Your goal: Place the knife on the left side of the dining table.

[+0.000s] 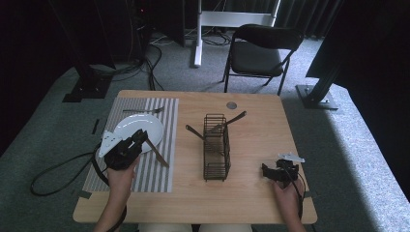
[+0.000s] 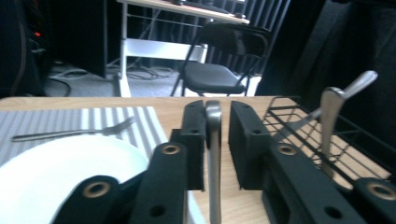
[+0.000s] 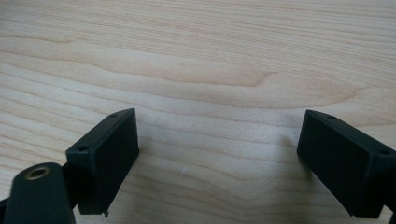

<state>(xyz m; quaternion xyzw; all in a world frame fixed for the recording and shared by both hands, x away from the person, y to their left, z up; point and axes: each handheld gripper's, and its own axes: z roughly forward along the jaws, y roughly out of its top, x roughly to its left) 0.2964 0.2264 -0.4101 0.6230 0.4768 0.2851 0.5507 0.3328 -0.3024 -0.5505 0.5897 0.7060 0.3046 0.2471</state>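
Note:
My left gripper (image 1: pixel 140 138) (image 2: pixel 217 140) hovers at the right edge of a white plate (image 1: pixel 137 128) (image 2: pixel 60 172), shut on the rounded handle end of a metal knife (image 1: pixel 158 153) (image 2: pixel 213 154). The knife slants down and right over the striped placemat (image 1: pixel 159 174). A fork (image 1: pixel 143 110) (image 2: pixel 70 132) lies on the mat behind the plate. Near the table's front right edge, my right gripper (image 1: pixel 274 172) (image 3: pixel 217 158) is wide open over bare wood (image 3: pixel 201 70), with nothing between its jaws.
A black wire basket (image 1: pixel 216 147) (image 2: pixel 299 122) stands mid-table, with metal utensil handles (image 1: pixel 235 118) (image 2: pixel 332 121) sticking out of it. A small round grey disc (image 1: pixel 231 105) sits near the far edge. A folding chair (image 1: pixel 261 50) stands beyond the table.

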